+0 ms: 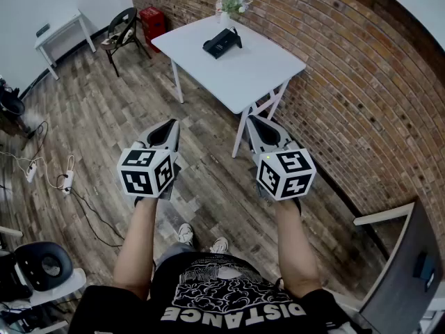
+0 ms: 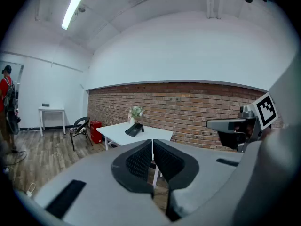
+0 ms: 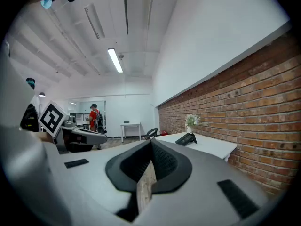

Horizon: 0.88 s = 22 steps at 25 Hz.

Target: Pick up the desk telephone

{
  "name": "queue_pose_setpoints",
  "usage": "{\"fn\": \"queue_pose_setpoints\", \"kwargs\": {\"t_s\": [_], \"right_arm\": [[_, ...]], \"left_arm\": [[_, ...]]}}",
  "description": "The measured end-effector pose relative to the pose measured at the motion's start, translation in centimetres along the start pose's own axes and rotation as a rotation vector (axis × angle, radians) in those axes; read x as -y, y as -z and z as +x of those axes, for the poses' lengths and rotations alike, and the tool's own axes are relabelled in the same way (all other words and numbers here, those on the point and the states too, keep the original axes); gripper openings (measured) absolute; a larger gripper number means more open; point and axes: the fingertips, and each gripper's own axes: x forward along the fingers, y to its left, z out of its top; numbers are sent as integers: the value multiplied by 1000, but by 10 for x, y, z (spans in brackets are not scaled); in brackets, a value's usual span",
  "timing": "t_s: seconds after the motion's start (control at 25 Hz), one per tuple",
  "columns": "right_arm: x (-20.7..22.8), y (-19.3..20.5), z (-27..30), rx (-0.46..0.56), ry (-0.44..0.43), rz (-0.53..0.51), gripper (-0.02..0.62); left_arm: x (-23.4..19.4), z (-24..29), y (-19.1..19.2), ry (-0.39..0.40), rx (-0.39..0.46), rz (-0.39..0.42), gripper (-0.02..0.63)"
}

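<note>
The left gripper has its jaws pressed tight together, and there is nothing between them. The right gripper is the same, jaws together and holding nothing. A person holds both grippers up in the air, side by side. They point toward the white table and are well apart from it.

The desk telephone is black. It sits on top of the table, near the far end, and no gripper touches it. A small vase of flowers stands on the table just behind the telephone. A brick wall runs along the right side of the table. A black chair and a red box stand to the left of the table on the wooden floor.
</note>
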Motion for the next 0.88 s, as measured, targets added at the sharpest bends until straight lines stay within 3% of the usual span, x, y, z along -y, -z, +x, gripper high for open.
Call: {"fn": "queue_pose_setpoints", "kwargs": {"t_s": [0.56,0.88], "right_arm": [[19,11,27,-25,-3,-18,3],[19,9,75,-26,-9,-20,3]], "left_arm": [[-34,9,1,-79,9,-39,15],[-74,36,-5,-71,16,-49,17]]}}
